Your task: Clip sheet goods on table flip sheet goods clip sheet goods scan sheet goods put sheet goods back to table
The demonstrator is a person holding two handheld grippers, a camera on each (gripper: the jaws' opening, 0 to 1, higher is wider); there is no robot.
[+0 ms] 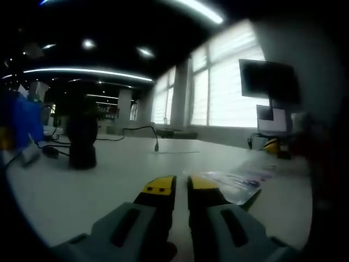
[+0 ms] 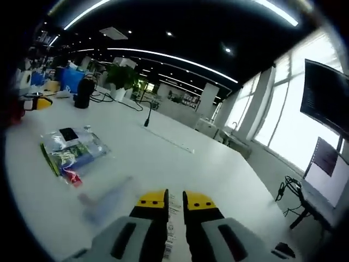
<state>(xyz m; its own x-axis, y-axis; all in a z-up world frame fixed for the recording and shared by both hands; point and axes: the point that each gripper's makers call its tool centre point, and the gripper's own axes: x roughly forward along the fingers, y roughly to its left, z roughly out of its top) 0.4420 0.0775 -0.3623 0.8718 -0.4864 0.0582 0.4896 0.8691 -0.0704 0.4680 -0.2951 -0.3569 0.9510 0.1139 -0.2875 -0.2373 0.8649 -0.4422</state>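
Both grippers hang low over a wide white table (image 2: 180,158) in a big office with strip lights overhead and bright blinds along the window wall. In the left gripper view the left gripper (image 1: 181,185) has its yellow-tipped jaws drawn nearly together, only a thin dark slit between them and nothing caught there. Just beyond and to the right of its tips lies a flat clear packet (image 1: 240,183) on the table, its print too blurred to read. Further back on the left stands a dark rounded device (image 1: 82,139) with a black cable (image 1: 136,131) trailing away from it across the tabletop, and a monitor (image 1: 270,82) rises at the right edge. In the right gripper view the right gripper (image 2: 174,203) is pinched onto a thin white label strip (image 2: 173,226) with small print, which runs down between the jaws. Well off to the left of it a clear bag (image 2: 73,150) holding green, red and dark items lies flat on the table, apart from the gripper. A green plant (image 2: 122,76) stands far back beside the clutter at the table's end
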